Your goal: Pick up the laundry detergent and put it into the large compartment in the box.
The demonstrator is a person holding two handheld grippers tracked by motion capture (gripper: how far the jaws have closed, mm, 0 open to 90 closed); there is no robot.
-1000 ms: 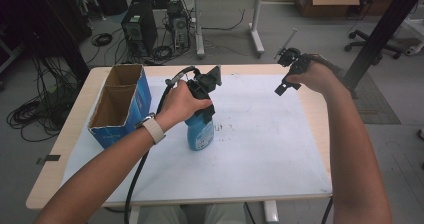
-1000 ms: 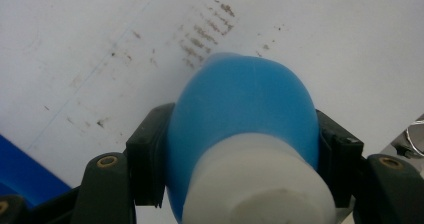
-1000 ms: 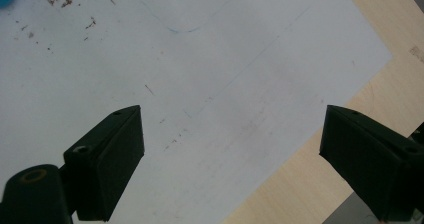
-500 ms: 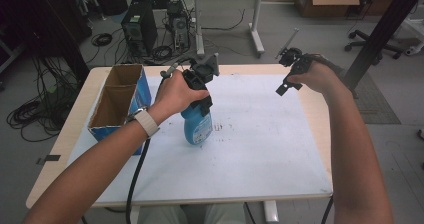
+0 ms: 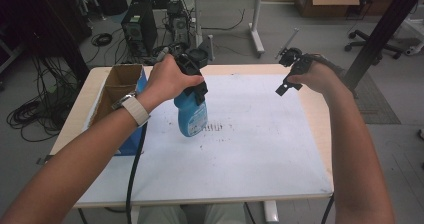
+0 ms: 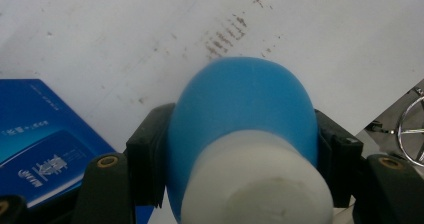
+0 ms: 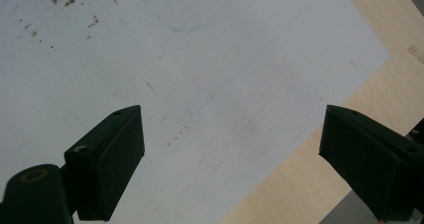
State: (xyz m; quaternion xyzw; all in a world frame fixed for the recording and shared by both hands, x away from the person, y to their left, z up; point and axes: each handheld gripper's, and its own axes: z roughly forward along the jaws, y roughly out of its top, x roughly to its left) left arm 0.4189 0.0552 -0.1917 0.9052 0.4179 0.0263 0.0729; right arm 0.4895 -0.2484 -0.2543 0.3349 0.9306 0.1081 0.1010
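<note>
Left gripper (image 5: 192, 84) clamps a blue bottle (image 5: 192, 115) just below its white cap, smooth plastic likely slippery, above the table (image 5: 310, 134); right gripper (image 5: 287, 76) hangs wide open, empty.

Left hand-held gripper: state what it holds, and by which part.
The left hand-held gripper is shut on the blue plastic bottle with a white cap, its pads clamping the upper body just below the cap.

The person is wearing a pale wristwatch (image 5: 131, 106); both black tools are showing brass screws (image 6: 108, 161) and trailing black cables (image 5: 134, 169).
</note>
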